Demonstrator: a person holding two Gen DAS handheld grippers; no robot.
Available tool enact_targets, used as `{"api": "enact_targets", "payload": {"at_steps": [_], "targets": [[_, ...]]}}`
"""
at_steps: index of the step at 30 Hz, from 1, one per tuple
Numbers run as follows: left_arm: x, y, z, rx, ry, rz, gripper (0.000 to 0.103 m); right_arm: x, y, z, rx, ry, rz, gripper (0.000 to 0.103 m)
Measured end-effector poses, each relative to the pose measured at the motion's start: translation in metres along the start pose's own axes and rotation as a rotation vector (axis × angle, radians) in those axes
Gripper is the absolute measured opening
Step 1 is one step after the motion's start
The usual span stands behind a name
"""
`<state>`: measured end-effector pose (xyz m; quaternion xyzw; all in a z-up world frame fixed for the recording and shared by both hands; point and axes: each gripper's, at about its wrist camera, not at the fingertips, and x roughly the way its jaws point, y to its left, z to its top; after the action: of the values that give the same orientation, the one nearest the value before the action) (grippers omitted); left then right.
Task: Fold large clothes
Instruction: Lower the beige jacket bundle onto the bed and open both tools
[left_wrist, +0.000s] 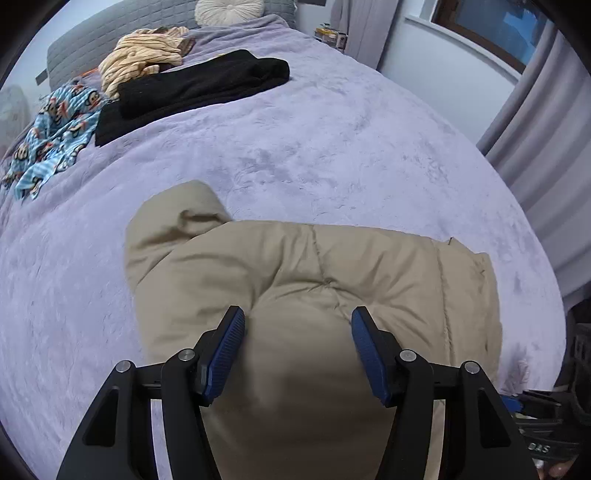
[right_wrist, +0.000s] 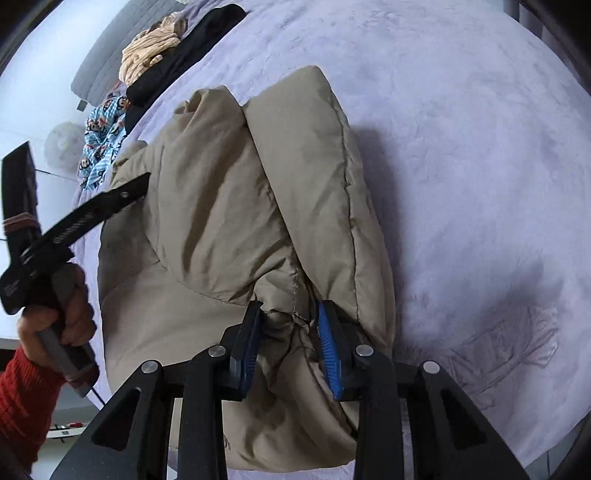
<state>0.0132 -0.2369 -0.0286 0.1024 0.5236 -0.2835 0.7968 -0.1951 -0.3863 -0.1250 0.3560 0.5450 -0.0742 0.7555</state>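
A puffy beige jacket (left_wrist: 332, 266) lies partly folded on the lilac bed cover (left_wrist: 295, 147). My left gripper (left_wrist: 297, 317) points down onto it, and a thick bulge of the padding fills the gap between its blue pads, which press on both sides. In the right wrist view the jacket (right_wrist: 221, 203) is doubled over lengthwise, with a fold standing up along its middle. My right gripper (right_wrist: 290, 310) has a bunched seam at the jacket's near edge pinched between its pads. A hand (right_wrist: 70, 310) in a red sleeve holds the left gripper at the jacket's left side.
Folded black clothes (left_wrist: 199, 85), a tan striped garment (left_wrist: 144, 59) and a blue cartoon-print garment (left_wrist: 55, 133) lie at the far left of the bed by the grey headboard (left_wrist: 85, 40). A round cushion (left_wrist: 229, 11) sits at the head. Grey curtains (left_wrist: 546, 147) hang on the right.
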Motion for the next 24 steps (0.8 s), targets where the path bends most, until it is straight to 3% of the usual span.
{"api": "enact_targets", "payload": {"at_steps": [5, 8, 9, 10, 12, 16, 24], "targets": [[-0.041, 0.025, -0.050, -0.100, 0.055, -0.071, 0.062, 0.000, -0.004, -0.017, 0.002, 0.007, 0.004, 0.033], [-0.040, 0.027, -0.089, -0.105, 0.136, -0.070, 0.063, -0.004, -0.015, -0.032, 0.046, 0.011, 0.024, 0.033], [-0.036, 0.026, -0.102, -0.102, 0.154, -0.051, 0.079, -0.003, -0.018, -0.035, 0.059, 0.012, 0.030, 0.033], [-0.032, 0.027, -0.111, -0.103, 0.170, -0.047, 0.088, -0.001, -0.019, -0.037, 0.068, 0.012, 0.033, 0.033], [-0.024, 0.033, -0.126, -0.130, 0.187, -0.066, 0.088, 0.001, -0.020, -0.043, 0.066, 0.009, 0.023, 0.033], [-0.020, 0.047, -0.136, -0.214, 0.209, -0.111, 0.088, 0.007, -0.008, -0.049, 0.017, 0.003, -0.040, 0.033], [-0.044, 0.042, -0.133, -0.116, 0.204, -0.034, 0.088, 0.002, 0.014, -0.044, 0.010, -0.011, -0.134, 0.036]]}}
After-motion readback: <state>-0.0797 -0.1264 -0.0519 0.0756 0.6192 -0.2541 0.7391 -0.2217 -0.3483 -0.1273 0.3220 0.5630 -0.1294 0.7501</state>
